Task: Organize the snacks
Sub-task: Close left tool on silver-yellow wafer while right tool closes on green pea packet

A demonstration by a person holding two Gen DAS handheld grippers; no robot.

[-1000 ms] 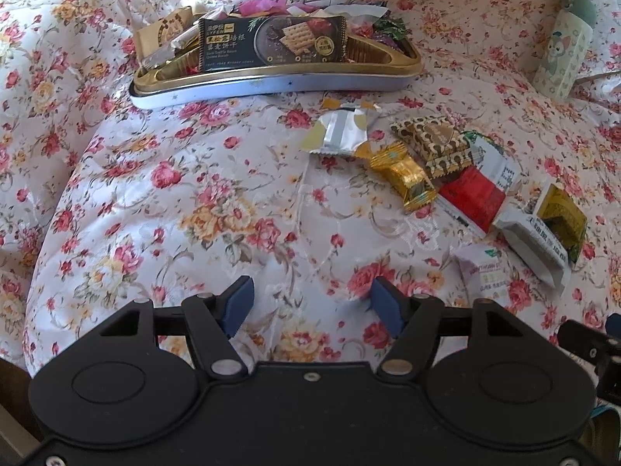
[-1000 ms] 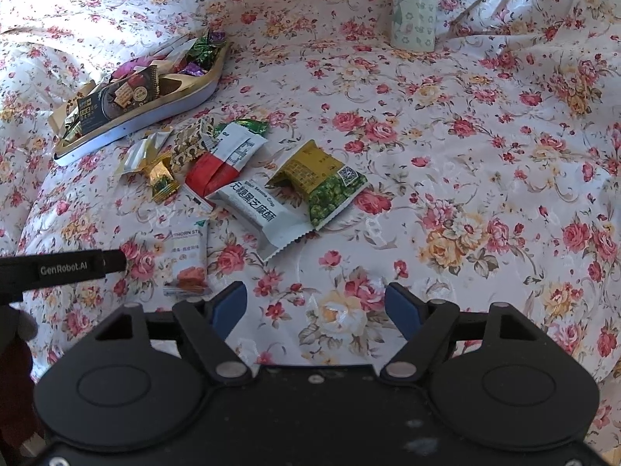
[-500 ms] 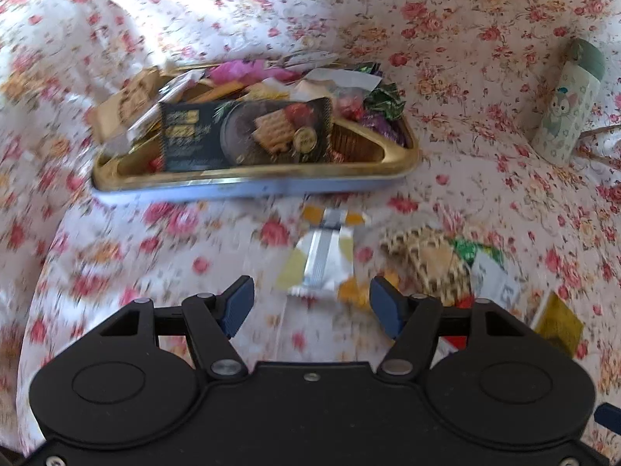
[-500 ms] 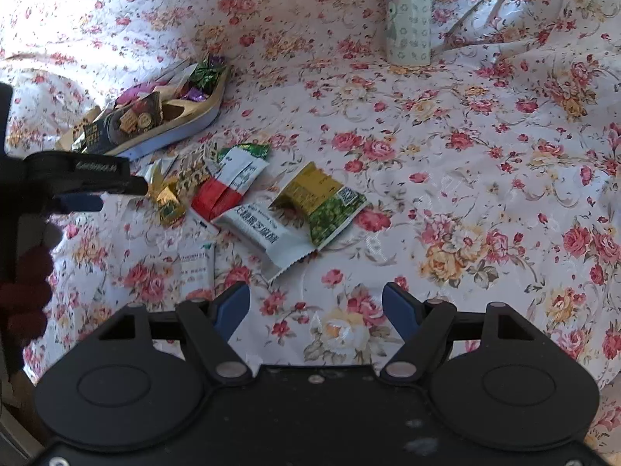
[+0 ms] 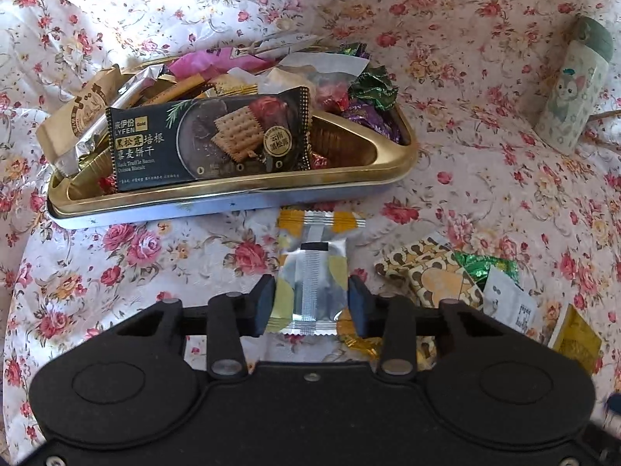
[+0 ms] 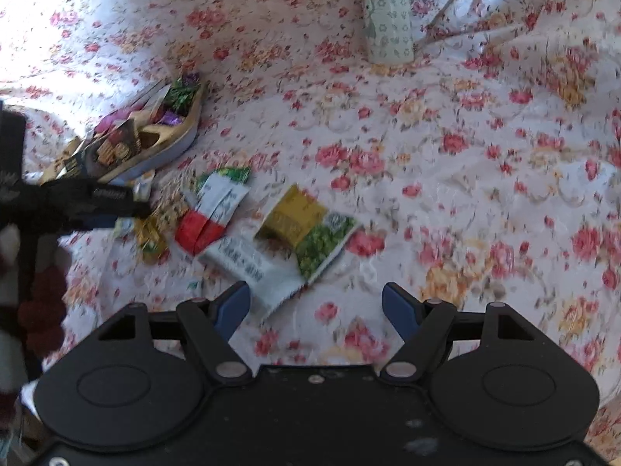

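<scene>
the left gripper [image 5: 312,305] is low over the floral bedspread [image 5: 485,178], its jaws apart on either side of a silver-and-yellow snack packet [image 5: 312,268] lying just beside the near rim of the gold tray [image 5: 240,190], not visibly squeezing it. half a second ago it was further back. the right gripper [image 6: 316,306] hovers with jaws wide apart, near a yellow-green packet [image 6: 306,227], closer than before.

The cloth [image 5: 465,178] was soft, creased floral fabric, matt. At twelve o'clock the tray [image 5: 240,194] looked like glossy gold metal with a smooth pale rim. The packet [image 5: 314,272] between the matt black plastic fingers [image 5: 264,306] was shiny silver foil. At two o'clock the bottle [image 5: 574,89] seemed smooth, satin plastic.
</scene>
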